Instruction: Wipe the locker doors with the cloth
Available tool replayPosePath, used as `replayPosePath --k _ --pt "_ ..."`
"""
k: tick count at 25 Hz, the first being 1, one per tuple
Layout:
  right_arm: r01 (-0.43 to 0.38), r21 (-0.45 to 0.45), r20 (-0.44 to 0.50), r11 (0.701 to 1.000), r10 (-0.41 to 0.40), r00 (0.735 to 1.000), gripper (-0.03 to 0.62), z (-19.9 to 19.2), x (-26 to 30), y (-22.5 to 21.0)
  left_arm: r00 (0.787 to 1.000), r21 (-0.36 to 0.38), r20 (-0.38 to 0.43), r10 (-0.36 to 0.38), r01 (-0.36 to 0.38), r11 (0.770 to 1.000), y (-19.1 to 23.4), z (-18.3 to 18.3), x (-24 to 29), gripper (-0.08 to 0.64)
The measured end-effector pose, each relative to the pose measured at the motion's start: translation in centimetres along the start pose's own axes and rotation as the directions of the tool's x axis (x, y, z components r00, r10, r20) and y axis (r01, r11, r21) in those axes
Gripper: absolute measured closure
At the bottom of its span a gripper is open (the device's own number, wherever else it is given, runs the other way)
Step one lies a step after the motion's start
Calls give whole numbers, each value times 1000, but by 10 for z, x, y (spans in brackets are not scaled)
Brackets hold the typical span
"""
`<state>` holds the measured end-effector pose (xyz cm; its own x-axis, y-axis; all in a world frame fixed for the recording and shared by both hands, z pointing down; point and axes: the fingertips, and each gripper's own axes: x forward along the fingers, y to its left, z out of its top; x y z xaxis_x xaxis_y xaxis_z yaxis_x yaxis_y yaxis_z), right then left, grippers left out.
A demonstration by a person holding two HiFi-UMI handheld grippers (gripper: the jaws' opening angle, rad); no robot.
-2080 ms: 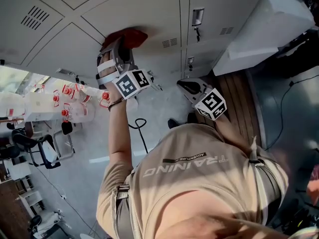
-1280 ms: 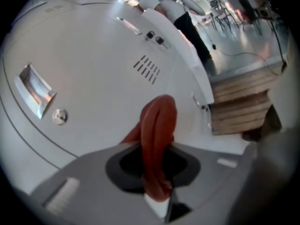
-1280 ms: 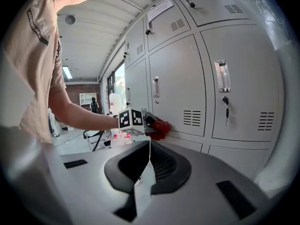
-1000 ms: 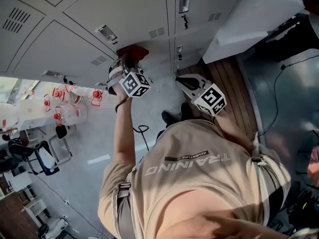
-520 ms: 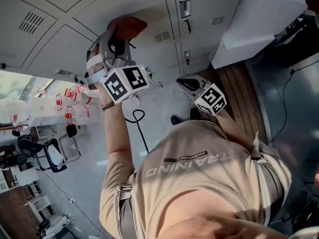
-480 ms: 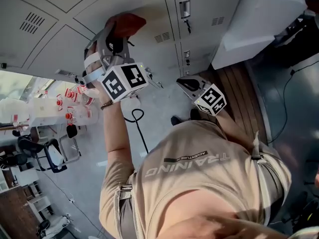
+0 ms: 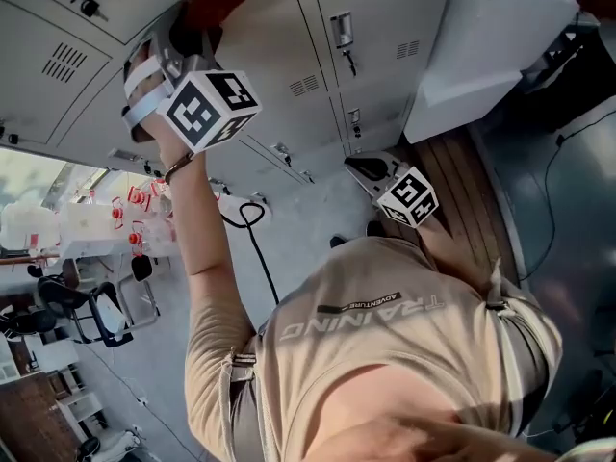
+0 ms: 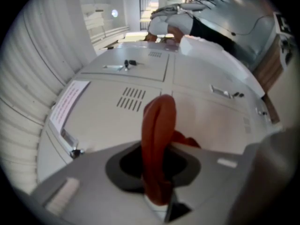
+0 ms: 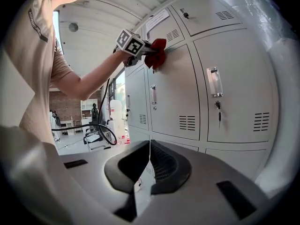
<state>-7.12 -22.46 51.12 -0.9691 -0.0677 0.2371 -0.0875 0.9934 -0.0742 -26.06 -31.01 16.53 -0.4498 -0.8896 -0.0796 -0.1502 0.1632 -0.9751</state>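
The left gripper (image 7: pixel 195 29) is raised at arm's length against the bank of lockers, its jaws pinched on a folded red cloth (image 8: pixel 158 139). The cloth stands out past the jaw tips as a rounded wad, so that fabric, and not the hard jaws, meets the grey locker door (image 9: pixel 176 88). Seen from the right gripper view, the wad presses on the door's upper left corner, close under the seam with the door above, whose vent slots (image 8: pixel 131 99) and paper label (image 8: pixel 69 104) lie just beside it. Holding the cloth bunched and gripped low in the fold likely gives a firm pad for rubbing.

The right gripper (image 9: pixel 149 158) hangs low by the person's waist, well apart from the lockers. Its jaws are pressed together with nothing between them, and it appears idle because the wiping needs only one gripper.

The door's handle (image 9: pixel 213 82) and lock lie towards the door's right edge, well away from the cloth. Most of the door below and to the right of the cloth probably remains to be covered.
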Motion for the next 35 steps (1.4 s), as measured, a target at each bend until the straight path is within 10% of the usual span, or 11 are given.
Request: replayPosePath --k 6,21,35 --pt "-3 22 -28 1000 4 1000 575 -12 -4 -4 998 32 -26 50 -49 998 -16 -3 13 485" --pt "-13 87 -34 996 16 999 575 -21 1 -11 982 -10 -30 -187 187 982 -140 -14 13 486" --pt "39 2 24 999 -39 999 575 8 2 -28 834 -64 -117 -539 535 842 -326 -57 -1 486"
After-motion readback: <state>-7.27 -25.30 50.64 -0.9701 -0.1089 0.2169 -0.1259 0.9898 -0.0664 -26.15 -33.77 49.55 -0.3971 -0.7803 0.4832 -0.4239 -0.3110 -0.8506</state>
